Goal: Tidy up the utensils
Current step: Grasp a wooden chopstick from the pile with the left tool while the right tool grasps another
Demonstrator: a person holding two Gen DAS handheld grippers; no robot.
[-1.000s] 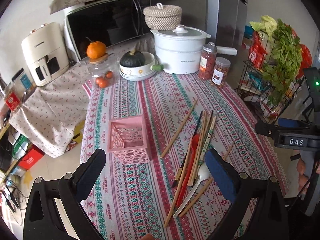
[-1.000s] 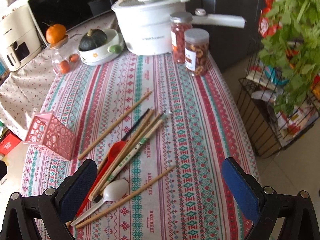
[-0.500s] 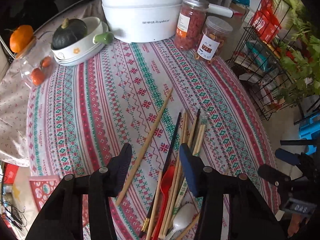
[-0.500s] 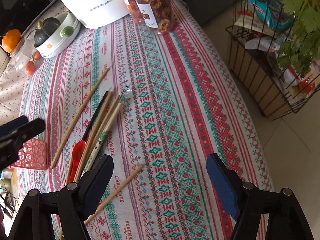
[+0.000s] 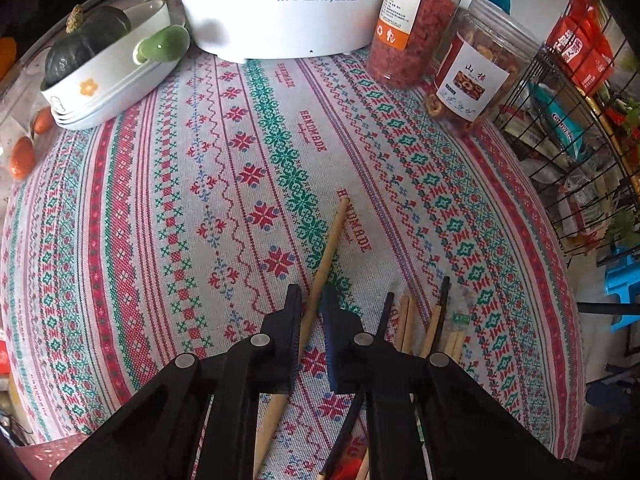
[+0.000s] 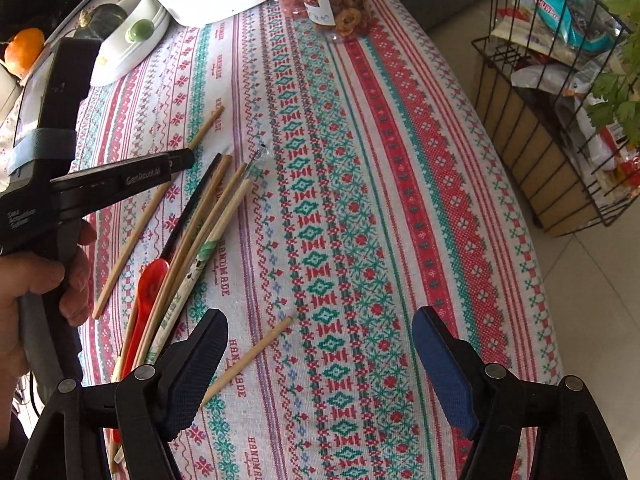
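Left gripper nearly together, straddling lone bamboo chopstick on tablecloth; contact unclear. Bare cloth 10–12 o'clock; white pot, jars at far edge.

Right gripper wide apart, holding nothing. Chopstick bundle, red spoon at 10 o'clock; stray chopstick by left finger. Table edge, wire rack at 2 o'clock.

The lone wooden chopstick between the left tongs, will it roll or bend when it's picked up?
The chopstick looks thin, straight and rigid, so probably no bending. Gripped near its middle by the left tongs, it may pivot slightly. It seems round, so it could roll on the tablecloth if nudged.
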